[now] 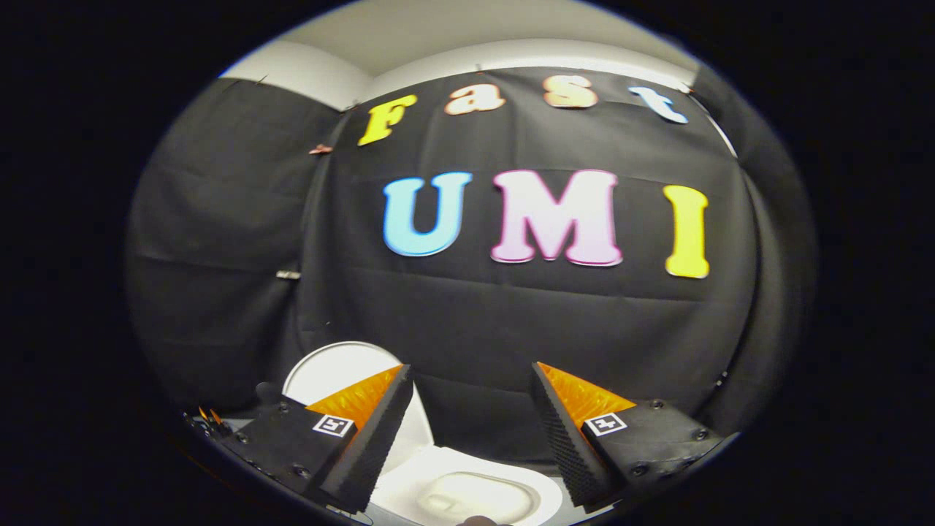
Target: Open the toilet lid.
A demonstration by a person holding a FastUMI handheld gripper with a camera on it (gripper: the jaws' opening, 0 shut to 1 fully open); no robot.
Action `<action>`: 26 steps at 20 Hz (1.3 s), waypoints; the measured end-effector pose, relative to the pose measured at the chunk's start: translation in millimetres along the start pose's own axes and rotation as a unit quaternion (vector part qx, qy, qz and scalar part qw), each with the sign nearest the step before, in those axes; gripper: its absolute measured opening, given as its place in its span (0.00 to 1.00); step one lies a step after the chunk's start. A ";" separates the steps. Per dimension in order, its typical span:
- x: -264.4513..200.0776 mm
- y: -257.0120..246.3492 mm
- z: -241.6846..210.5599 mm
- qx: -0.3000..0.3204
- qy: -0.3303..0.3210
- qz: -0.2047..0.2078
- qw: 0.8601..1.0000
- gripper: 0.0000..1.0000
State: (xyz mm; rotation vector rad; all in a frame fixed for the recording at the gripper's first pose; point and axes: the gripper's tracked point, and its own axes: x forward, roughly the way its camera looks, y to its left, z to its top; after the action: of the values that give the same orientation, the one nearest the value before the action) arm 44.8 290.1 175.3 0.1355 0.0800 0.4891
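A white toilet sits low ahead of me against the black cloth wall. Its lid [337, 370] stands raised and upright, leaning back behind my left finger. The seat and open bowl [467, 495] lie below and between my fingers. My gripper [471, 376] is open, its fingers spread wide with nothing between them. It hovers above the bowl, apart from the lid; my left finger [369, 438] partly hides the lid's lower edge.
The black cloth wall [511, 314] hangs close behind the toilet and wraps round both sides. A pale wall and ceiling [467, 44] show above the cloth. Small dark items [208, 420] lie on the floor left of the toilet.
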 end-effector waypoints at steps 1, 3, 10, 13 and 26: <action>-8.0 -29.0 2.3 -0.005 -0.007 -0.027 1.000 0.99; -30.0 -78.0 -1.3 -0.029 -0.010 -0.066 0.997 0.99; -105.7 -175.0 -38.6 -0.048 -0.026 -0.165 0.985 0.99; -124.0 -200.6 -58.2 -0.010 -0.029 -0.191 0.981 0.99; -141.2 -214.6 -156.8 -0.014 0.002 -0.236 0.972 0.99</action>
State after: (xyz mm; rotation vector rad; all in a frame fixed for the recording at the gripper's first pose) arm 2.8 53.1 -5.2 0.0835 0.1058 0.0143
